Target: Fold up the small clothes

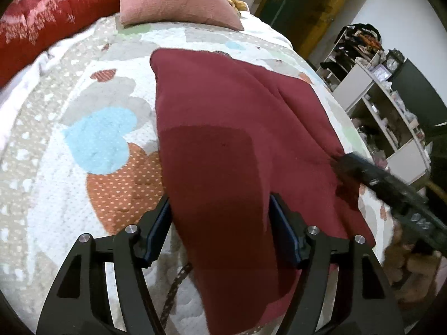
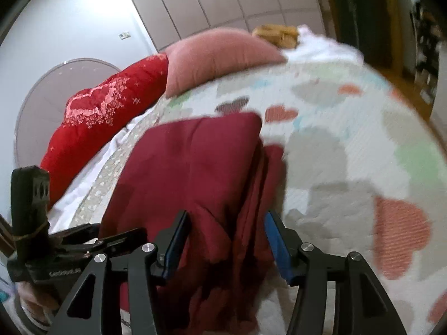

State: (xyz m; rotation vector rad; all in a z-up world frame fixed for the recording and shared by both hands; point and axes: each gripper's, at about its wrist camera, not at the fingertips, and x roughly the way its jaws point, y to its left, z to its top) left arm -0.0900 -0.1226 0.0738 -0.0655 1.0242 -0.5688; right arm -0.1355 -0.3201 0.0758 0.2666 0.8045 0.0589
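Heart-print quilted bedspread (image 1: pixel 106 145) underneath; left gripper (image 1: pixel 219 231) and right gripper (image 2: pixel 226 240) both released, dark red folded cloth garment (image 1: pixel 223 128) loose between pads, so stacked layers ahead could slide apart.

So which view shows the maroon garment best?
The left wrist view: the garment lies sharp and nearly whole on the quilt. The right wrist view shows it blurred, its near end hidden behind the fingers.

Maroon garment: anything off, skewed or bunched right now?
Yes. The maroon garment lies on the heart-print quilt with its right side bunched: layers stack unevenly, one strip sticking out past the top panel. Both the left gripper and right gripper straddle it, jaws apart.
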